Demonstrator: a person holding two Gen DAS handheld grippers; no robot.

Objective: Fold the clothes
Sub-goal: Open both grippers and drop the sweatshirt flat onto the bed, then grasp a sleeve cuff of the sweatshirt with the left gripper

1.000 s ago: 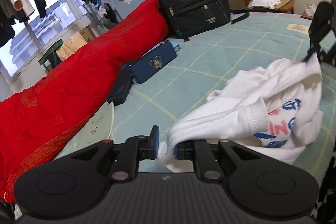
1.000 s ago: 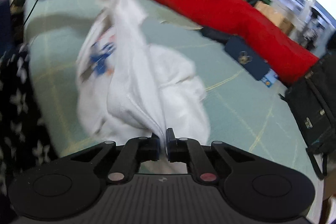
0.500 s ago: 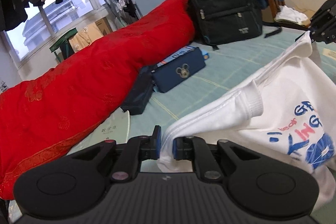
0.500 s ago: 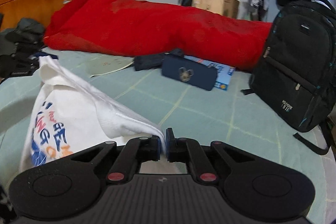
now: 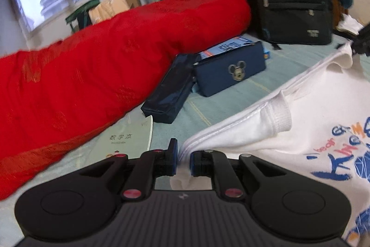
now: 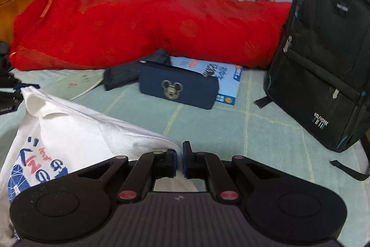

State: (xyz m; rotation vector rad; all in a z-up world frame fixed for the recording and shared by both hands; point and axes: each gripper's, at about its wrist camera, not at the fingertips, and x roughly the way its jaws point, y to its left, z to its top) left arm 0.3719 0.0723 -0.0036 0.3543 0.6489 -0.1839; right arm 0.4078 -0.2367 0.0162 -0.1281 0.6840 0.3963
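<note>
Stretching across a pale green checked bed cover (image 6: pixel 231 129): white sweatshirt (image 5: pixel 300 131) with blue and red lettering, being held up by both ends. Left hand-held gripper (image 5: pixel 183 160) pinching one edge, jaws nearly closed on the fabric; right hand-held gripper (image 6: pixel 179 162) clamping the other. Lying beyond: navy Mickey pouch (image 6: pixel 178 88), red quilt (image 6: pixel 138 27), black backpack (image 6: pixel 323 61).

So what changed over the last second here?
The white sweatshirt went from a bunched heap to being lifted and stretched flat between both tongs, print showing. Left tongs and right tongs kept their grip. Backpack, red quilt unmoved.
</note>
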